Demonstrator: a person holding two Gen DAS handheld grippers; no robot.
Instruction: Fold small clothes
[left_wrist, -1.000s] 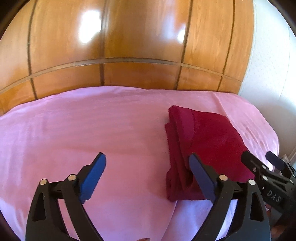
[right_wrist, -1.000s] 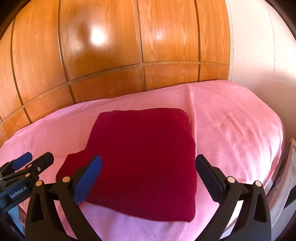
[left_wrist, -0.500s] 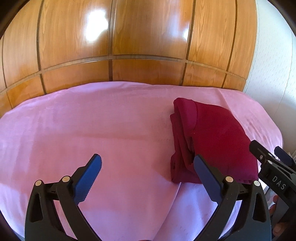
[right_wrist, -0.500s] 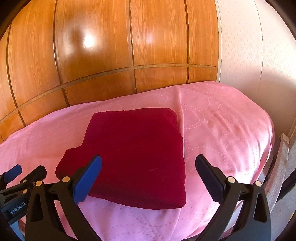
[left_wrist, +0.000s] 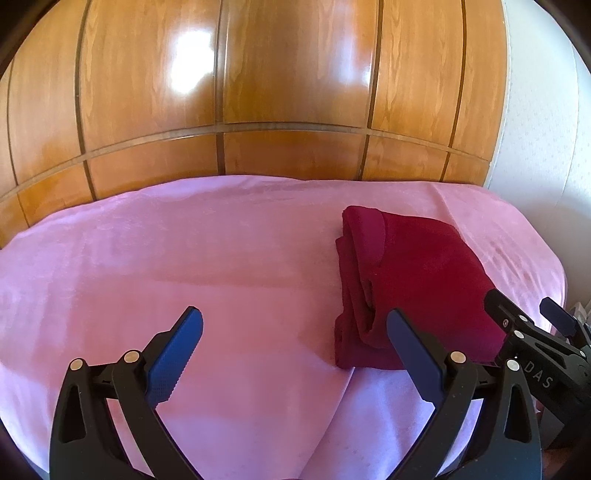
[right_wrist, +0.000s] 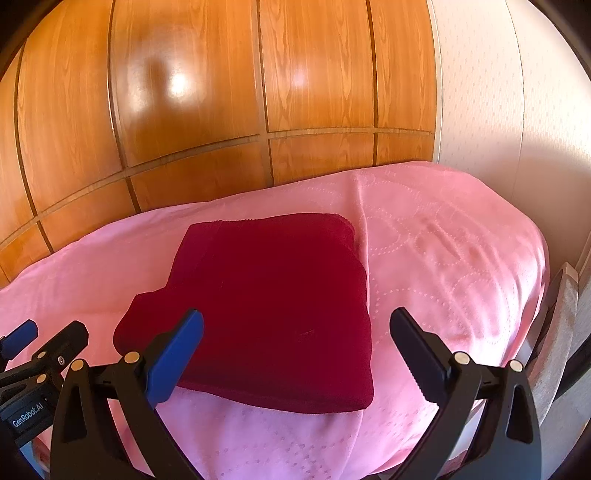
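The folded dark-red knit garment (right_wrist: 273, 306) lies flat on the pink patterned bedspread (right_wrist: 450, 258) of the bed, directly ahead of the right tongs (right_wrist: 295, 350) and partly between their spread blue-padded fingers. From the left tongs (left_wrist: 291, 350) it lies ahead and to the right, its layered open edge facing them; its long axis runs away from both cameras toward the glossy wooden panelled wall (left_wrist: 258, 92). The right tongs are judged nearer. Both tongs stand released, grasping nothing, above the bedspread. A pale textured wall (right_wrist: 498, 92) bounds the bed on the right.
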